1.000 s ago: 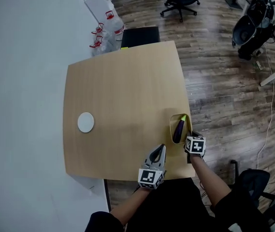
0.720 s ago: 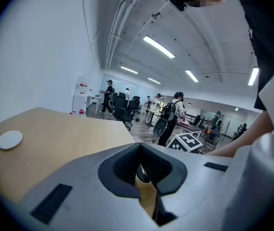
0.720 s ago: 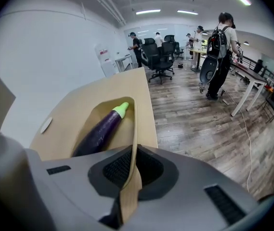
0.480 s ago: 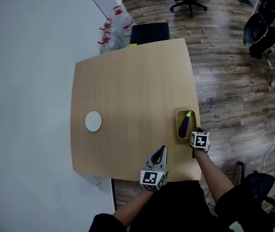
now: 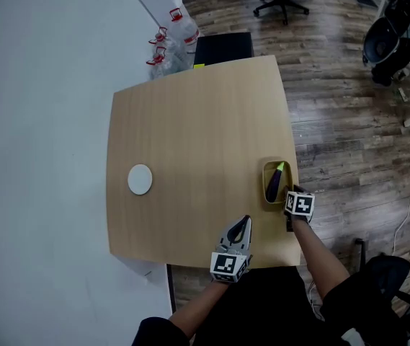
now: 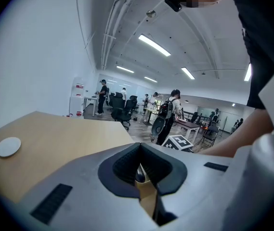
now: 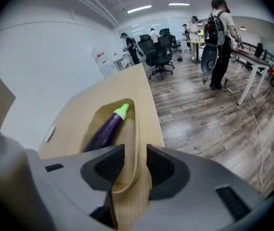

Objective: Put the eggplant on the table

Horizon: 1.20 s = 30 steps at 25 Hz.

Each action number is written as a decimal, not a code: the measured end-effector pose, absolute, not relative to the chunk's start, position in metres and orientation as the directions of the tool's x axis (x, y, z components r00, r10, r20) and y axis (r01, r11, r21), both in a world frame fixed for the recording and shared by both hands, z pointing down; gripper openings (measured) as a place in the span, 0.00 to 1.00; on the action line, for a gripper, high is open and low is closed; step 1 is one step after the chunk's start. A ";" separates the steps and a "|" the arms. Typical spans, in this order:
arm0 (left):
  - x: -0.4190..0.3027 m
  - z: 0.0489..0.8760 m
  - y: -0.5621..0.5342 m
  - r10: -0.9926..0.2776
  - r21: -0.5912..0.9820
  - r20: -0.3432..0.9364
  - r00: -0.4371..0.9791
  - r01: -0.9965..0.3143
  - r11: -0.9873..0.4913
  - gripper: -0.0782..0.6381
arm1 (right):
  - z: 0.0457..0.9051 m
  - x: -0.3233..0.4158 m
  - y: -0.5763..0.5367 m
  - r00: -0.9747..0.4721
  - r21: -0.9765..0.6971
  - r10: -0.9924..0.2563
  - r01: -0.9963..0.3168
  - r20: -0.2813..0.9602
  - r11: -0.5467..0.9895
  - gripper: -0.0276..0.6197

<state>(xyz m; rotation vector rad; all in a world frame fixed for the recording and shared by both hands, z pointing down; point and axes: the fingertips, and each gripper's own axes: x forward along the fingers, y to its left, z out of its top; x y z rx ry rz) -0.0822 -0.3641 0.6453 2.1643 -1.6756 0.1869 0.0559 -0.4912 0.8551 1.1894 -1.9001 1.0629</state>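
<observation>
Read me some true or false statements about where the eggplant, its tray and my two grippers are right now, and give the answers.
1. The eggplant lies inside the oval tray. True.
2. The tray stands at the middle of the table. False: it sits at the table's right edge in the head view.
3. The right gripper has the tray's rim between its jaws. True; the jaws are opening and do not press on it.
4. The left gripper holds the eggplant. False: its jaws are together with nothing in them.
5. The white disc touches the tray. False: it lies far across the table.
</observation>
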 end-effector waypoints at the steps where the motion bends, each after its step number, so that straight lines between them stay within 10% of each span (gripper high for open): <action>1: -0.082 0.644 -0.363 -0.901 0.230 0.334 0.276 -0.951 -0.206 0.13 | 0.852 0.055 -0.491 -0.383 -0.293 -0.399 -0.918 0.833 0.268 0.36; 30: -0.130 0.575 -0.197 -0.958 0.349 0.158 0.241 -0.921 -0.174 0.13 | 0.644 0.021 -0.286 -0.486 -0.237 -0.690 -0.871 0.537 0.429 0.25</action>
